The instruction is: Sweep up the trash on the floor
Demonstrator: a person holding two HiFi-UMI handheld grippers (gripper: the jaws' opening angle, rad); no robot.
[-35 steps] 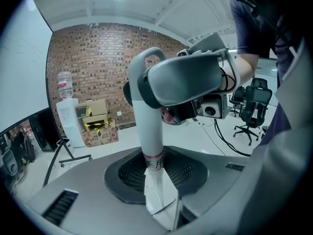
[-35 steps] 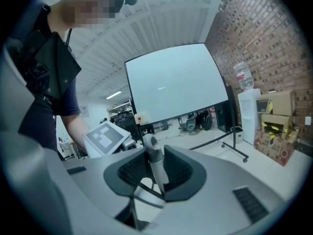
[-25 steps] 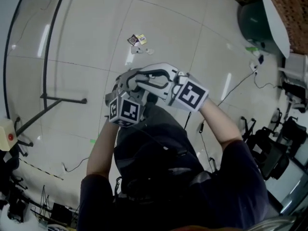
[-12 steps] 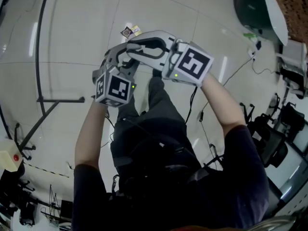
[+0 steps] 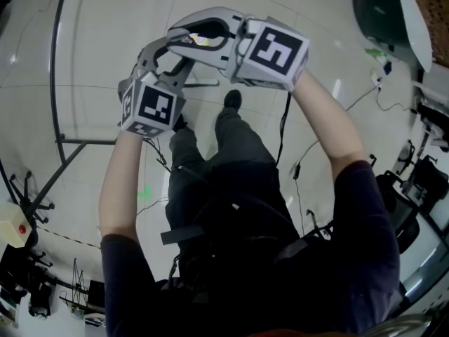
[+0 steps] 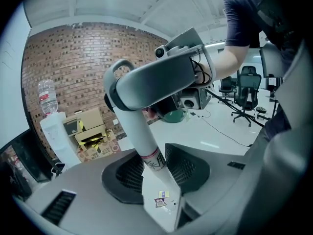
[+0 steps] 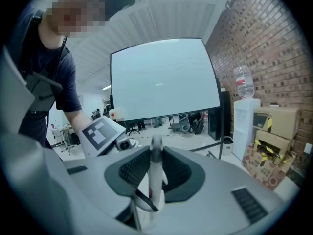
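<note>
Both grippers are held close together, high in the head view. My left gripper [image 5: 179, 65] [image 6: 156, 175] has a white broom handle [image 6: 139, 136] with a red band between its pads; the jaws have just been opening, and the pads still touch the handle. My right gripper [image 5: 184, 37] [image 7: 155, 173] is shut on the same handle [image 7: 155, 165] higher up, near its top end. The trash [image 5: 203, 39], a few small wrappers, lies on the pale floor beyond the grippers. It shows through the right gripper's frame and between the left jaws [image 6: 161, 199]. The broom head is hidden.
A black metal stand [image 5: 84, 142] lies across the floor at left. A dark green bin [image 5: 375, 12], cables [image 5: 351, 107] and office chairs [image 5: 421, 181] are at right. Cardboard boxes [image 6: 90, 126] and a water dispenser [image 6: 54, 131] line a brick wall. A whiteboard [image 7: 164, 80] stands ahead.
Both grippers have travelled forward together with the handle, rising in the head view. The person has stepped toward the trash, which now sits behind the grippers instead of well ahead of them.
</note>
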